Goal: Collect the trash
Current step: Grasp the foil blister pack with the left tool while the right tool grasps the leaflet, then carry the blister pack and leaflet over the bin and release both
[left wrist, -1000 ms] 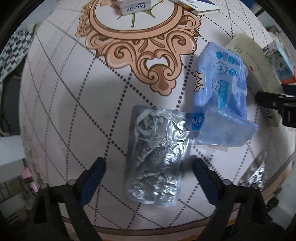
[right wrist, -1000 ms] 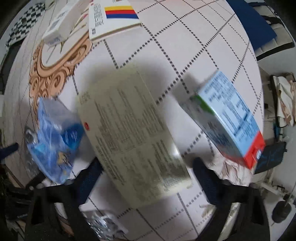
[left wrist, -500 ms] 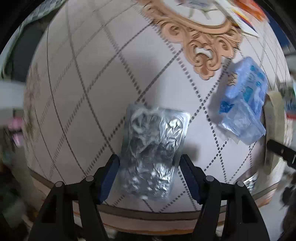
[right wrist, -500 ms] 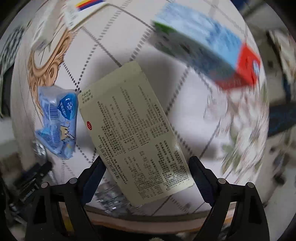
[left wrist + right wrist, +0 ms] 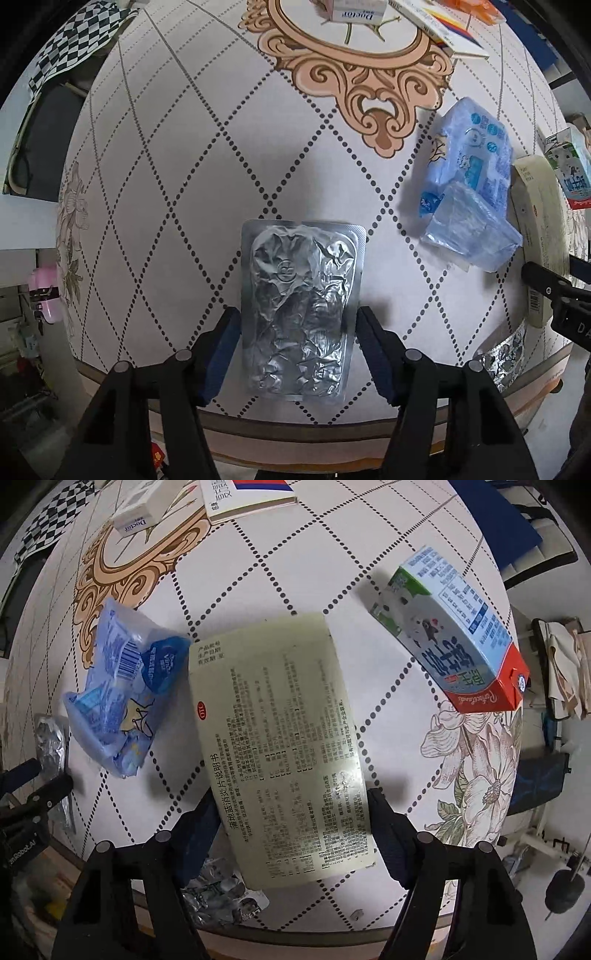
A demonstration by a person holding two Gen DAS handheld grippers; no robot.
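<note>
We have both tools down at the near edge of the counter (image 5: 184, 177), each straddling a piece of trash. The left hand-held gripper (image 5: 293, 341) has its blue pads on either side of the crumpled foil blister pack (image 5: 301, 306), jaws about as wide as the pack and seemingly just touching its long edges — whether they already press it we cannot tell. The pack lies flat, so a sideways pinch across its width looks to us the only way to lift it.

The right hand-held gripper (image 5: 290, 821) stands the same way around the pale printed leaflet (image 5: 277, 738), its jaws spread to the sheet's width at the near end. The sheet looks thin and likely to buckle when squeezed.

Only the right view shows the milk carton (image 5: 458, 635) in full, lying on its side well clear of the leaflet, and a second bit of foil (image 5: 221, 893) tucked under the leaflet's near corner. The left view gives the blue plastic wrapper (image 5: 469, 184) between pack and leaflet, which touches the leaflet's edge — and shows the leaflet only as a narrow strip.
</note>
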